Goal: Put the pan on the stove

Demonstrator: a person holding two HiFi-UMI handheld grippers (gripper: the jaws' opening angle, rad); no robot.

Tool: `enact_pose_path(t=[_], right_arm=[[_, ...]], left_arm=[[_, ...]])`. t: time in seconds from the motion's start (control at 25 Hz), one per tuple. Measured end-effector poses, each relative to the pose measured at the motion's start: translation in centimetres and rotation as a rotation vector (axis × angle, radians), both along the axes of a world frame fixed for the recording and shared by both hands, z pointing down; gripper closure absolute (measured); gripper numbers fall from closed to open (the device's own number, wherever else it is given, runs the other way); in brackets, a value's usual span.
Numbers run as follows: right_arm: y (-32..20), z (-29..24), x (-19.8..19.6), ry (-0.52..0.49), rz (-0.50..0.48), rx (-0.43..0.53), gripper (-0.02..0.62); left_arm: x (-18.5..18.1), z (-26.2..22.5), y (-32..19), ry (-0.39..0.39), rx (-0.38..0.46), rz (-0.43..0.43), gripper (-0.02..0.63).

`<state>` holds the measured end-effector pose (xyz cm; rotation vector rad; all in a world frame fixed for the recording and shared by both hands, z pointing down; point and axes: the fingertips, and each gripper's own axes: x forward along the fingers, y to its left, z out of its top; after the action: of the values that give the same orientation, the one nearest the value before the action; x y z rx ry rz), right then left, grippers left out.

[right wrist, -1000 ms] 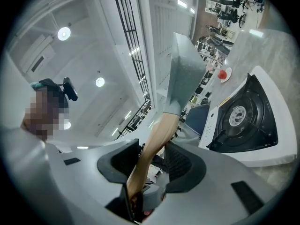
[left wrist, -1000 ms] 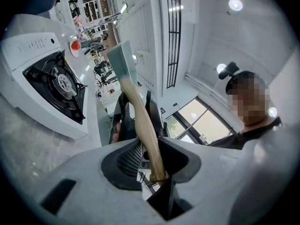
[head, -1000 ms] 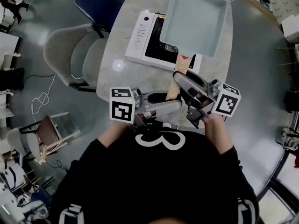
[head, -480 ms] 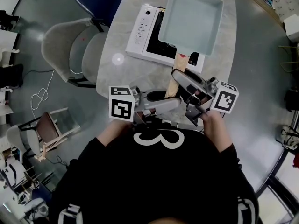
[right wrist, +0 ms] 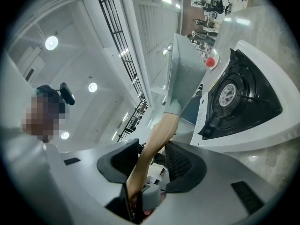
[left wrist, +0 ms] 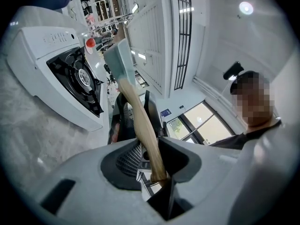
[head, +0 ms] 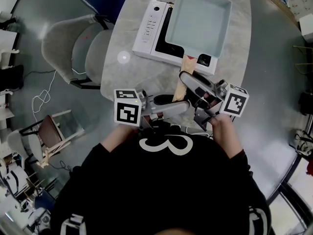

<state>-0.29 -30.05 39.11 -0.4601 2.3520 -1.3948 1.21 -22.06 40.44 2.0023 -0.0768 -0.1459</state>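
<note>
While the pan (head: 198, 21) is carried by its slim wooden handle (head: 185, 77) alone, its wide, square, light-blue body sits far out from the grip. I judge it front-heavy and prone to dip or roll.

In the head view the pan covers the right part of the stove (head: 151, 31), leaving the control strip along the stove's left side bare. The handle runs back past the stove's near edge. The left gripper (head: 180, 105) and right gripper (head: 190, 83) meet on its end, just short of that edge, above the table (head: 234, 58).

In the left gripper view the jaws are closed on the handle's end, with the wood pinched between the pads. The pan's body shows apart from the stove's black burner (left wrist: 82, 76), so it looks not yet set down.

In the right gripper view the jaws stand wider but are likewise clamped on the handle. The pan hangs over the burner with a gap showing.

The metal looks stiff and the handle hard and smooth, so it could twist in the pads. The handle is the sensible hold, and two grips close together help resist the tilt.
</note>
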Motion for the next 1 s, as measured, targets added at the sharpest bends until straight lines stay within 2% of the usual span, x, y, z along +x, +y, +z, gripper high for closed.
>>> enact_pose_path(t=[0.4,1.0], right_arm=[[-0.1,1.9,0.2,-0.014,0.004,-0.057,0.434],[0.0,3.3,0.2,-0.030,-0.015,-0.092,0.434]], left_arm=[[0.2,1.4,-0.1,-0.017,-0.038,0.001,0.483],[0.4,2.5,0.1,-0.038,-0.090,-0.006,0.480]])
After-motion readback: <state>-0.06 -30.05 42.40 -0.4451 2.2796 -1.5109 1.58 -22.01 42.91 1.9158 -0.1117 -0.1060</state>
